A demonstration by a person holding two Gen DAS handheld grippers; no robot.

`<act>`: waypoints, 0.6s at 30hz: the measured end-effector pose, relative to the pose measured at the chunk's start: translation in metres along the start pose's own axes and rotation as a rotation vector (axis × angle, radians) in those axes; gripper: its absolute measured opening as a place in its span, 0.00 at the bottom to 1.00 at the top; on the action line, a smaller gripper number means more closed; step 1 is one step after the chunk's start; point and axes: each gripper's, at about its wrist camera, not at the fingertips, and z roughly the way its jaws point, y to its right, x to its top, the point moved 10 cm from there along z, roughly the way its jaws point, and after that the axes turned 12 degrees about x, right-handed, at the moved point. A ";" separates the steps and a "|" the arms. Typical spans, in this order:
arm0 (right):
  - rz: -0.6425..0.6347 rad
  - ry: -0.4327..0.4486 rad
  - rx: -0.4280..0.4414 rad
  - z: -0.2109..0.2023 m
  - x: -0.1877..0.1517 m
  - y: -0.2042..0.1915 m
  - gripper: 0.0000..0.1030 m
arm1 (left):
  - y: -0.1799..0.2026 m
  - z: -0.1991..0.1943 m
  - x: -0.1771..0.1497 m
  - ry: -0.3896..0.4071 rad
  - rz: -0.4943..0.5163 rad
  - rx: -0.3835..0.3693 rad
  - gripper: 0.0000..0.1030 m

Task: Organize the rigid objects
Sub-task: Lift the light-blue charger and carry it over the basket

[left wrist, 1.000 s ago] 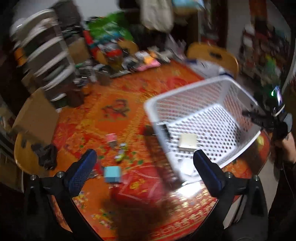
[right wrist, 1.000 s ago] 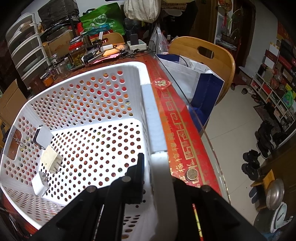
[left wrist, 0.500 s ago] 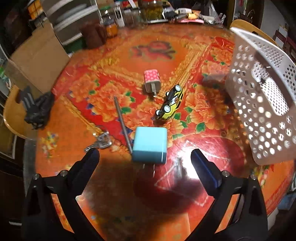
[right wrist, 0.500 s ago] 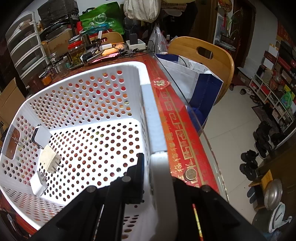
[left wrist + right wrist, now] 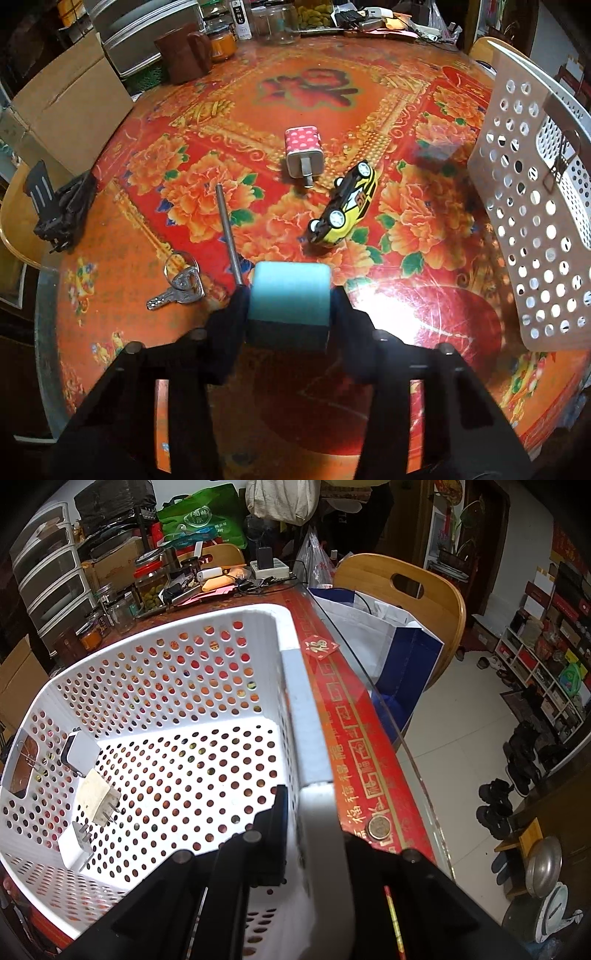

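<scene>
A light blue charger cube (image 5: 290,291) lies on the red flowered tabletop (image 5: 306,88). My left gripper (image 5: 290,301) is closing on it, and its pads touch both sides. Beyond it lie a yellow toy car (image 5: 345,206), a pink dotted charger (image 5: 303,151), a metal rod (image 5: 227,232) and keys on a ring (image 5: 181,284). The white perforated basket (image 5: 532,221) stands at the right. In the right wrist view my right gripper (image 5: 314,812) is shut on the basket rim (image 5: 295,686). Three white plugs (image 5: 99,797) lie inside.
A cardboard box (image 5: 62,110), a brown mug (image 5: 183,55) and jars (image 5: 273,18) crowd the far table edge. A black bundle (image 5: 59,206) sits at the left edge. By the basket lies a coin (image 5: 378,828). A wooden chair (image 5: 406,594) holds a blue-white bag (image 5: 388,638).
My left gripper has come down from above the basket to the table, and its wide jaws have closed in around the blue charger. The right gripper and basket have not moved.
</scene>
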 end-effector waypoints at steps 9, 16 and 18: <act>-0.001 0.002 0.003 -0.001 0.003 -0.002 0.08 | -0.027 -0.029 0.000 0.123 -0.069 0.160 0.40; 0.000 0.006 0.004 -0.001 0.003 -0.001 0.08 | -0.044 -0.073 0.007 0.256 -0.086 0.273 0.40; -0.002 0.006 0.004 -0.001 0.003 -0.001 0.08 | -0.048 -0.082 0.009 0.269 -0.099 0.296 0.40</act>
